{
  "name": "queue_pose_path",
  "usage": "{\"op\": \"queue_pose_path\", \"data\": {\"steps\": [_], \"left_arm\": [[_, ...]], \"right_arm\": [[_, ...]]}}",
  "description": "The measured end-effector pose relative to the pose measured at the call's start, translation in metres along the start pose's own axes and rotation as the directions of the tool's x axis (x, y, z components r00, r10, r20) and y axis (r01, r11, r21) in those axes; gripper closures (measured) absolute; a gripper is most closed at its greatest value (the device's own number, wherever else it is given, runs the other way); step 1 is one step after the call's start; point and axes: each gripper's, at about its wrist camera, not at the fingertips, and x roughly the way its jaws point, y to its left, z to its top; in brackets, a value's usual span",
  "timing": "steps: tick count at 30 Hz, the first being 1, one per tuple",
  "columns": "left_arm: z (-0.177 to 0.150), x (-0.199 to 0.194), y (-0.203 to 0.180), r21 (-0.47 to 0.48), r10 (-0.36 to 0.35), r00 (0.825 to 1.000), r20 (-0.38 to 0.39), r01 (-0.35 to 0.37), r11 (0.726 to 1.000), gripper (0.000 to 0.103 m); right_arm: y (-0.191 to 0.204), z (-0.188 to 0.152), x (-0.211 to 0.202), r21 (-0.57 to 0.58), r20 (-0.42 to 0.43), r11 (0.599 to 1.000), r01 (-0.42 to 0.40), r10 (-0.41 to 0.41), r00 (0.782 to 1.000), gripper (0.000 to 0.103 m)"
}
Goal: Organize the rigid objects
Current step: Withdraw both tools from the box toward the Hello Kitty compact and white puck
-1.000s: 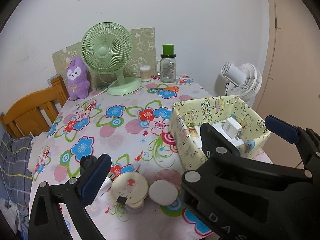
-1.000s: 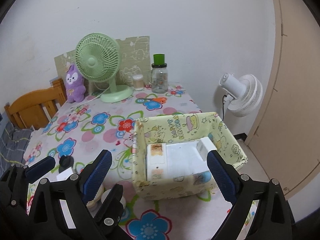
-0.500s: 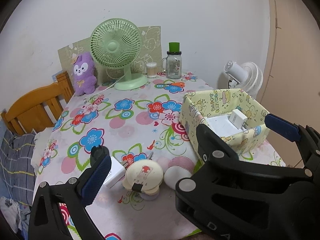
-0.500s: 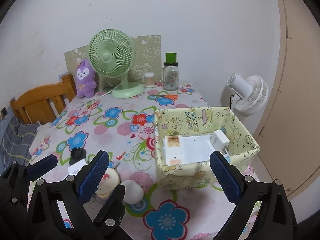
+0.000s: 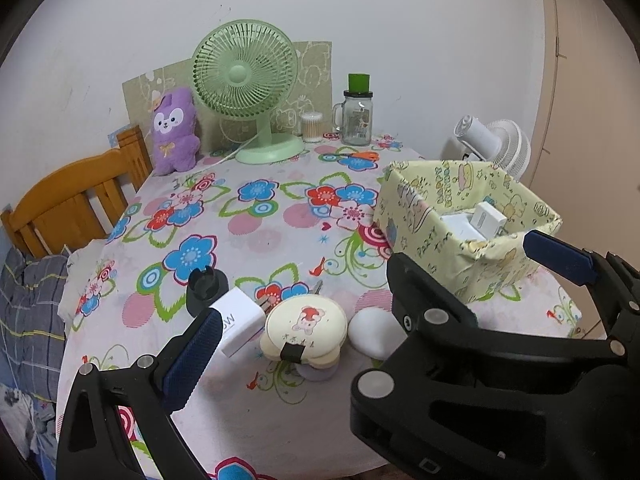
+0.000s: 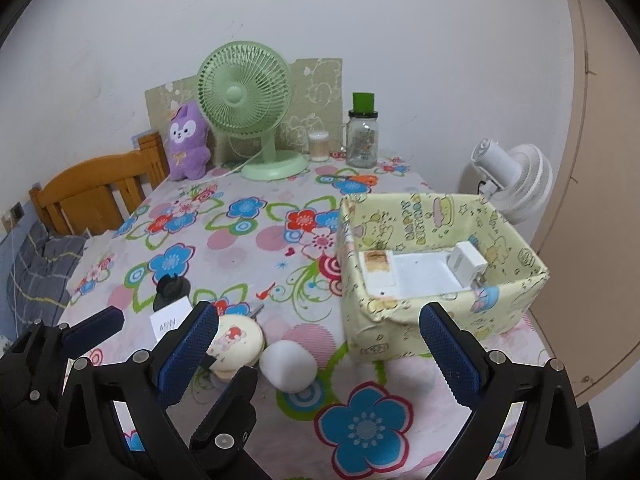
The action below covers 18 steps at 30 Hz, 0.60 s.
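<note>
Four small hard things wait near the lower middle of both views, on the flowered table (image 6: pixel 248 248): a black stand (image 5: pixel 206 286), a white charger (image 5: pixel 242 322), a round cream case (image 5: pixel 304 326) and a white oval lump (image 6: pixel 289 364). Sit close together, the charger touching the case, the lump just beside it. At middle right, a yellow box (image 6: pixel 516 280) already holding a flat white carton (image 6: pixel 416 276) and a second white plug (image 6: pixel 466 262).

Right tongs (image 6: pixel 320 354), spread wide and empty, framing the oval lump and the near wall of the box in the lower half of their view. Left tongs (image 5: pixel 372 304), also spread wide with nothing between the blue pads (image 5: pixel 192 356), low in the frame with the case and charger ahead.

Judged as the approach to the next pick. Best done one piece at a time:
- Take the oval lump first with the right tongs, being free on its right side and nearest the box.
- Come down over its widest part, pads level, since a smooth rounded body probably squirts out of an off-centre pinch.
- Keep the left tongs clear of the right; both crowd the same lower corner.
- Lift over the box wall, not through it, and set down beside the carton without knocking the plug.
</note>
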Motion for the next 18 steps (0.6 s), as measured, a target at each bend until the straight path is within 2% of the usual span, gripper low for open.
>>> {"op": "queue_pose_path", "data": {"steps": [18], "left_arm": [[-0.031,0.041,0.027,-0.035,0.004,0.997,-0.078,-0.007,0.999,0.000]], "right_arm": [[0.020,-0.028,0.035,-0.057,-0.019,0.998,-0.016,0.015,1.000,0.001]]}}
